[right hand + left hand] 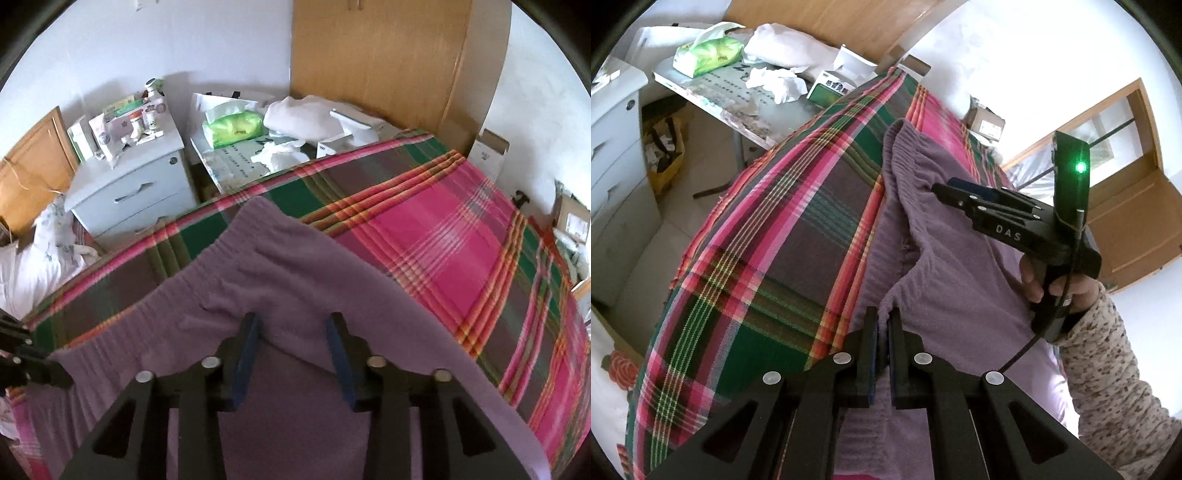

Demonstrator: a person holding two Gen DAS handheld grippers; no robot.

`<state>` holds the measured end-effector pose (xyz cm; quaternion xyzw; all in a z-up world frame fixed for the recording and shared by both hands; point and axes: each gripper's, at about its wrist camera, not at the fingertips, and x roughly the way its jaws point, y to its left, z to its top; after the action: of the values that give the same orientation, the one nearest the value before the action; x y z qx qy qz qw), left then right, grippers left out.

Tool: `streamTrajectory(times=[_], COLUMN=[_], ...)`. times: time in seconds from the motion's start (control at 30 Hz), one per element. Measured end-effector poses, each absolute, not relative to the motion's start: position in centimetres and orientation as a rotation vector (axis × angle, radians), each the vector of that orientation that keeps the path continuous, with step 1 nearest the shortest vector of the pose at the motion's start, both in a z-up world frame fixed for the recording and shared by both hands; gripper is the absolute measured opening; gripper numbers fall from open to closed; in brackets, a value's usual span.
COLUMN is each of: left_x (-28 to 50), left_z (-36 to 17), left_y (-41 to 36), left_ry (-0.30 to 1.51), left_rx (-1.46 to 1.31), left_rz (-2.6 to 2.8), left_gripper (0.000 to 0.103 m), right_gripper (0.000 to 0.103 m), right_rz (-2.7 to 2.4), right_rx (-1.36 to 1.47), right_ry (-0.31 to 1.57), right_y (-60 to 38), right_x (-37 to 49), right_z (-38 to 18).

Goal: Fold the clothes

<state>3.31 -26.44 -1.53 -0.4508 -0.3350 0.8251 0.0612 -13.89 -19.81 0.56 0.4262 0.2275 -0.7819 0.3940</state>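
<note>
On plaid bed (443,206), purple garment (266,266) lies spread, long axis 6-to-12, waistband far. Your left gripper (883,321) nearly closed, pinching garment fold. Your right gripper (291,325) wide open, empty, garment directly beneath.

1. Purple knit garment (945,266), with a ribbed, gathered elastic band (221,254) along its far edge; soft, fleecy surface.
2. State: partly folded, an upper layer doubled over a lower one, with loose creases near the band.
3. Position: lying on the plaid bedspread (443,229), ribbed band toward the cluttered side table (221,162).
</note>
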Motion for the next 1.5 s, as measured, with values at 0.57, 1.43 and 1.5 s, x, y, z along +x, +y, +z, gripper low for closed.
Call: streamTrajectory(times=[0.57,1.43,1.5], left_x=[3.2,3.3,2.3], left_z=[-1.7,3.1,3.7], left_y=[-26.9,-25.6,-24.5], left_ry=[-1.035,-0.885,-0.841], left_rx=[-1.37,-1.297,-1.298], left_rz=[2.508,2.576,2.547], left_gripper=[0.005,0.015,0.015], right_gripper=[0.002,0.024,0.024], right_rz=[-2.129,-2.451,-2.477], right_rx=[1.04,1.173,1.204], right_ry=[0.501,0.439,0.443], right_y=[-22.7,1.5,4.3], right_x=[-14.9,-12.1,-11.8], right_z=[2.3,8.1,8.1])
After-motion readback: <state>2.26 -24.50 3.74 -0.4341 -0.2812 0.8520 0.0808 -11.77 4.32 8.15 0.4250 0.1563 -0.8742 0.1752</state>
